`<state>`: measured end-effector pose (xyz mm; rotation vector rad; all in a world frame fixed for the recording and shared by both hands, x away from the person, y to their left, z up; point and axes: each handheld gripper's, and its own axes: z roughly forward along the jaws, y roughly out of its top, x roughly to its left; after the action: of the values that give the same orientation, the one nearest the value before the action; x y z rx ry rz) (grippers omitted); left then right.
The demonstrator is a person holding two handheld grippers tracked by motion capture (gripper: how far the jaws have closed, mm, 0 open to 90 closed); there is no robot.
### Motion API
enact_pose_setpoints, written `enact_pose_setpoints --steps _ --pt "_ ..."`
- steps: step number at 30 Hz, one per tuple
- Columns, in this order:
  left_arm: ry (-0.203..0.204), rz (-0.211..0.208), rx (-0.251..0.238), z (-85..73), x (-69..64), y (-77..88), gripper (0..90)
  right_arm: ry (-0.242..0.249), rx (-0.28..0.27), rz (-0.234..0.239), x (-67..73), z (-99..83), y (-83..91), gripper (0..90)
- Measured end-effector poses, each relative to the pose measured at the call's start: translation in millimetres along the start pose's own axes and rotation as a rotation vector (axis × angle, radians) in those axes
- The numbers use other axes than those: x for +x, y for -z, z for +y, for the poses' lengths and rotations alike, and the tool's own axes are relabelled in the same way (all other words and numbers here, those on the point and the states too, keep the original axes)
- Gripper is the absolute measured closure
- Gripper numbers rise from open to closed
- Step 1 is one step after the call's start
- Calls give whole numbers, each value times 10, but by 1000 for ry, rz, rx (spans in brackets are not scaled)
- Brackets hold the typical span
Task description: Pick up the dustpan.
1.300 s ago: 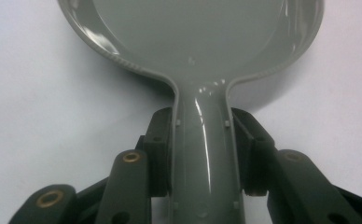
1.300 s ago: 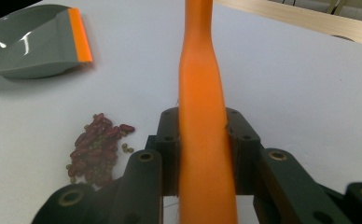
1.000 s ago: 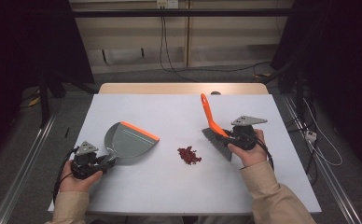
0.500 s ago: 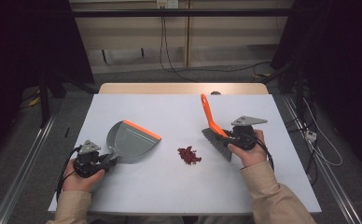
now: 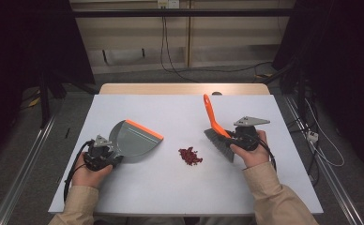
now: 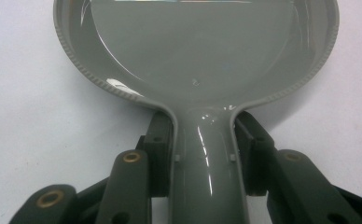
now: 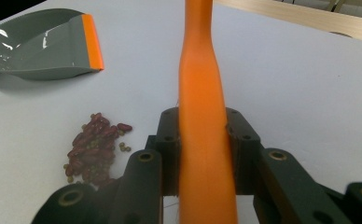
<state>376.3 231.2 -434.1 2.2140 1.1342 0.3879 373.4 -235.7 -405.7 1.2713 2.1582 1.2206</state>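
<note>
red beans (image 5: 190,156) sat in a loose pile mid-desk, nothing swept yet. left gripper (image 5: 106,151) was clamped on the grey dustpan (image 5: 134,139) handle near the left edge, right gripper (image 5: 238,139) squeezing the orange brush (image 5: 216,130) just right of the pile. whole sweep was left to do.

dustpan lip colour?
Orange: the strip along the front edge of the grey dustpan, clearest in the right gripper view.
</note>
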Motion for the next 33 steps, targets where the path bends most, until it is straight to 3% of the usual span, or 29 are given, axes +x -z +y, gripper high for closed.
enact_pose_setpoints --steps 7,10,15,27,33 --pt "-25 -45 -42 -5 -3 114 633 -5 -6 -2 2 -1 11 709" --pt "-48 -43 -51 -8 -28 193 633 -6 -8 -7 3 -1 14 709" --pt "-83 -85 -70 13 -81 315 632 -4 -11 -23 7 1 7 709" --pt "-192 -224 -24 2 -270 280 632 -1 -11 -44 7 3 -36 709" --pt "-229 -267 -22 1 -355 289 632 22 -2 -52 60 36 -78 708"
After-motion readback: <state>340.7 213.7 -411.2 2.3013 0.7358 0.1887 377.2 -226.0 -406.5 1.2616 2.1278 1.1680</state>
